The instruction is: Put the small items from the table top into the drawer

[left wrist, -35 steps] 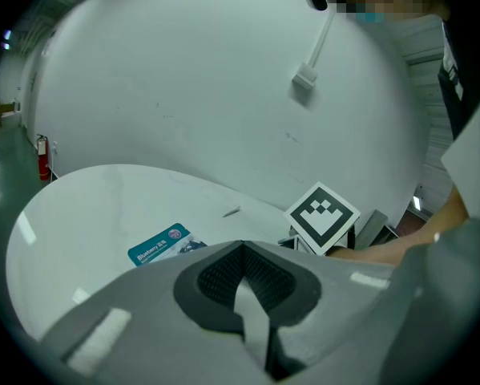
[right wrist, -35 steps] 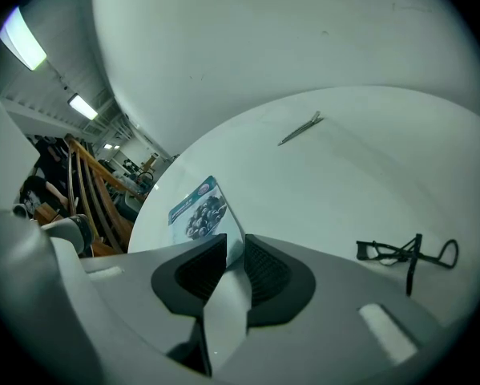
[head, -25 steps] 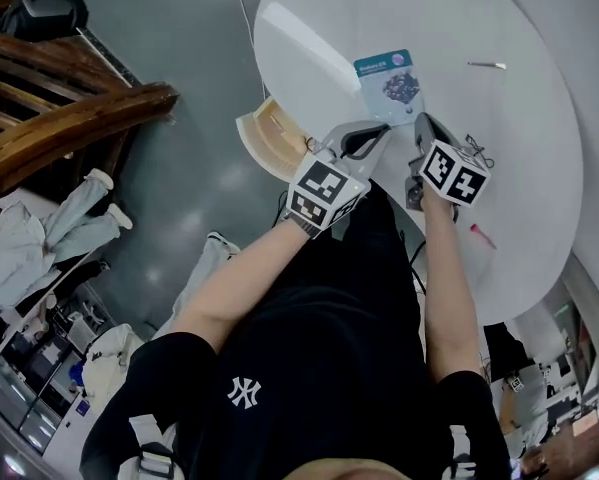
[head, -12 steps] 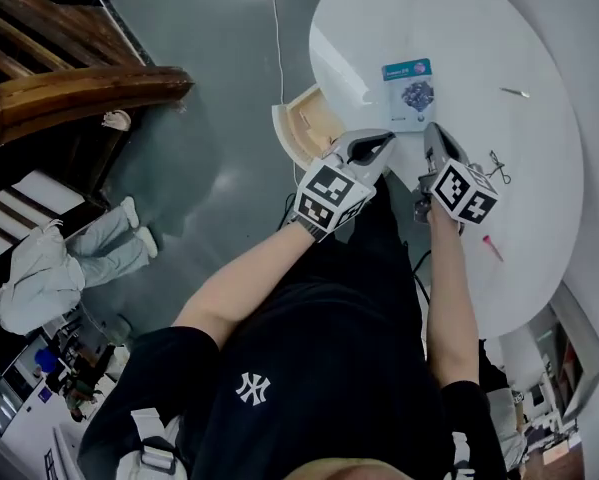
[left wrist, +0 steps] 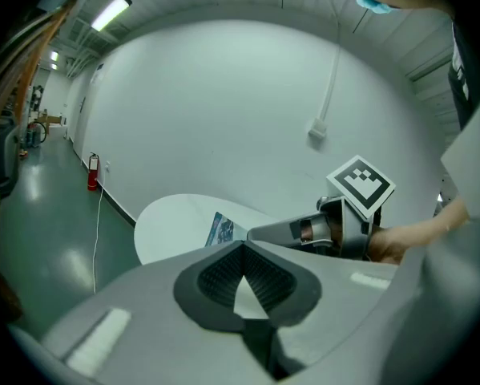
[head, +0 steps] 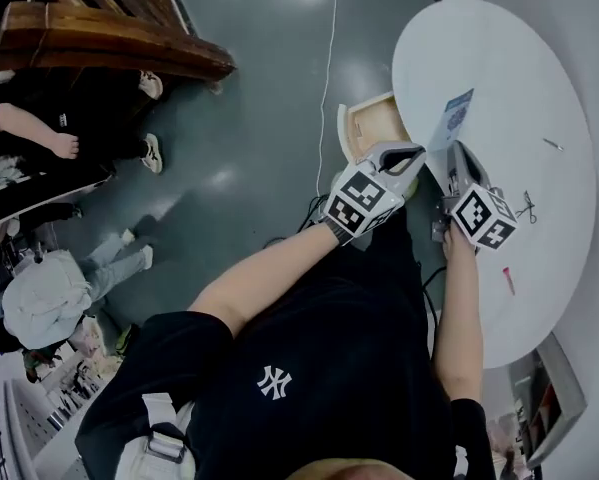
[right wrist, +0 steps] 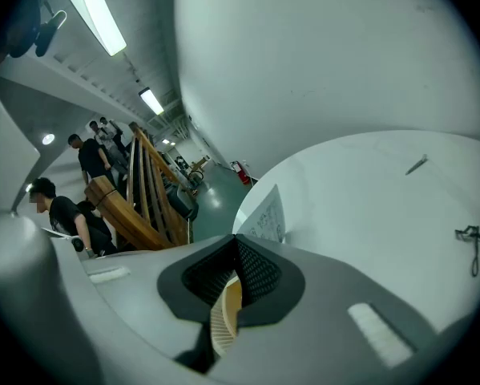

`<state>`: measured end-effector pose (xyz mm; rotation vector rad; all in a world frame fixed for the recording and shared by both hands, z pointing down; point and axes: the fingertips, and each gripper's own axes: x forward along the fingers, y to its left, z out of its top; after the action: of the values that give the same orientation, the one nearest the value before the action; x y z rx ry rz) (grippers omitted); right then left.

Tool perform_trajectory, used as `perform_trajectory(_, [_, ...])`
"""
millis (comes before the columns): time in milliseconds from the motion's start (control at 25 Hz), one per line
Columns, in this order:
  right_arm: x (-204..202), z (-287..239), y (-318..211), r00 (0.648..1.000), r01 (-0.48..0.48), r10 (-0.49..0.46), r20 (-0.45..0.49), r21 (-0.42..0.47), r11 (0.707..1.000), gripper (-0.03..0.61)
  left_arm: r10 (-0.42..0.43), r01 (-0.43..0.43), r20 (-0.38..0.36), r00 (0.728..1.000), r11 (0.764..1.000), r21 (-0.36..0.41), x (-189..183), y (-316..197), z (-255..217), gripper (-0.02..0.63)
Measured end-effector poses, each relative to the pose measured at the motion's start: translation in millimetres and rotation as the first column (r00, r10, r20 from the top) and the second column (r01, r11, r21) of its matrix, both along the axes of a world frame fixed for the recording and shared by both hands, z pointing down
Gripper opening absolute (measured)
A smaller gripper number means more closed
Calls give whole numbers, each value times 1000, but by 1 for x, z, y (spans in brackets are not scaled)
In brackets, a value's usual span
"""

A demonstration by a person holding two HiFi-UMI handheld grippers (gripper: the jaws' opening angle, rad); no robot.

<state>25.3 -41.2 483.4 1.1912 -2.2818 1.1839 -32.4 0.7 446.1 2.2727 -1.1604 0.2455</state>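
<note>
A blue-and-white card packet (head: 458,115) stands tilted above the round white table (head: 519,68), its lower edge pinched in my right gripper (head: 457,149). The right gripper view shows the packet (right wrist: 264,212) rising from the shut tips of that gripper (right wrist: 235,237). In the left gripper view the packet (left wrist: 219,229) sits at the right gripper's (left wrist: 260,233) tip. My left gripper (head: 415,152) hangs beside it over the table's near edge, its tips (left wrist: 240,245) shut on nothing. The open wooden drawer (head: 364,128) juts out under the table's left rim.
On the table lie a thin pin (head: 552,144), a small black wire clip (head: 526,206) and a red stick (head: 508,280). A cable (head: 329,38) runs across the grey floor. Wooden stairs (head: 109,33) and several people (head: 39,148) are at the left.
The packet lay flat on the table a second ago; now it tilts up in the right gripper. Both grippers have shifted, and the view has swung so the table sits further right.
</note>
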Motion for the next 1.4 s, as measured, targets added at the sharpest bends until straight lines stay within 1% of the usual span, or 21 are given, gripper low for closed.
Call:
perform_trajectory(120, [-33,-7,12,999,38,-39,3,15,999,26,-29,29,-6,1000,1000,11,-26,11,-5,0])
perform_trajectory(280, [-78,-14,29,997,78,-78,24,25,997,26,-66,66,4,998,998,20,-65,27,-9,0])
perform_trajectory(600, [-121,-19,55,989,142,-143,27,31,989,26,-111,111,2,994,994,14,-98,48,-7,0])
perform_trajectory(840, [-141,8,78,967,243,-241,-80,23,970,26,-127,127,-4,992,992,-4,-109,59,4,0])
perform_trajectory(1080, [-152,47,89,939,304,-303,-164,-19,953,26,-138,138,-2,990,990,-22,-119,62,13,0])
perform_trajectory(1400, [-149,103,88,920,305,-315,-233,-81,949,28,-149,149,8,989,988,-49,-129,62,35,0])
